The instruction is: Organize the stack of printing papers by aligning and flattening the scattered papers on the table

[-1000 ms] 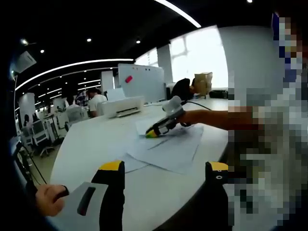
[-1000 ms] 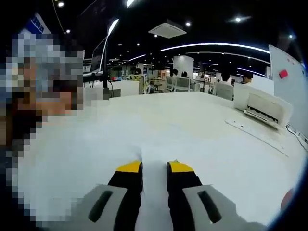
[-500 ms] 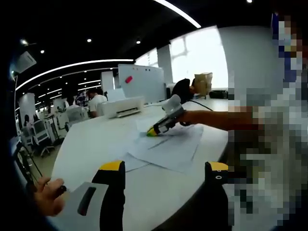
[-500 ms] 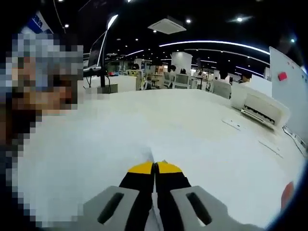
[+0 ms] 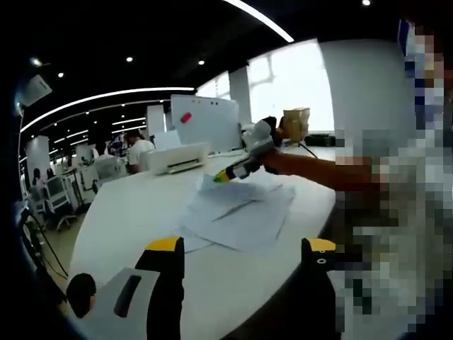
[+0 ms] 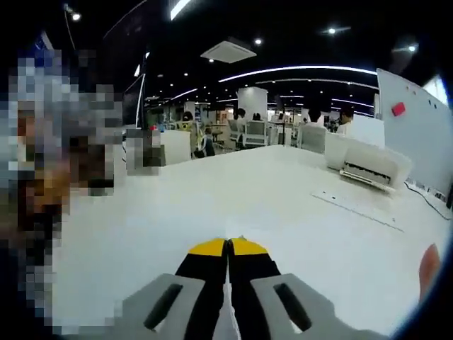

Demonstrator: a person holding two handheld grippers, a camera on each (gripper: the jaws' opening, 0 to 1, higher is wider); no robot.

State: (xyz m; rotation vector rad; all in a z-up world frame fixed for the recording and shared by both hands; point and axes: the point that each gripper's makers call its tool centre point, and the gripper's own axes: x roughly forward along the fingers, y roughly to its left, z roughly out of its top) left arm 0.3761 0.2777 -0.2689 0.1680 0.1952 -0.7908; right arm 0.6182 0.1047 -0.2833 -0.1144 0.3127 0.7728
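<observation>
papers [image 5: 237, 216]: white | table [image 6: 212, 205]: white | hand-held gripper [image 6: 228, 246]: yellow tips, black jaws, grey body | whiteboard magnet [image 6: 398, 109]: red

A wide white surface [image 5: 134, 212] carries loose papers [image 5: 237, 212] fanned out ahead of the left fingers [image 5: 164, 249], with a white printer [image 5: 177, 157] farther beyond.

Two low views over the bench [image 5: 134, 212]
Left faces the printer [image 5: 178, 157] at 11 o'clock; right sees it at 2 o'clock.

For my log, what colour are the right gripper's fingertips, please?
Yellow fingertips, best in the right gripper view.
</observation>
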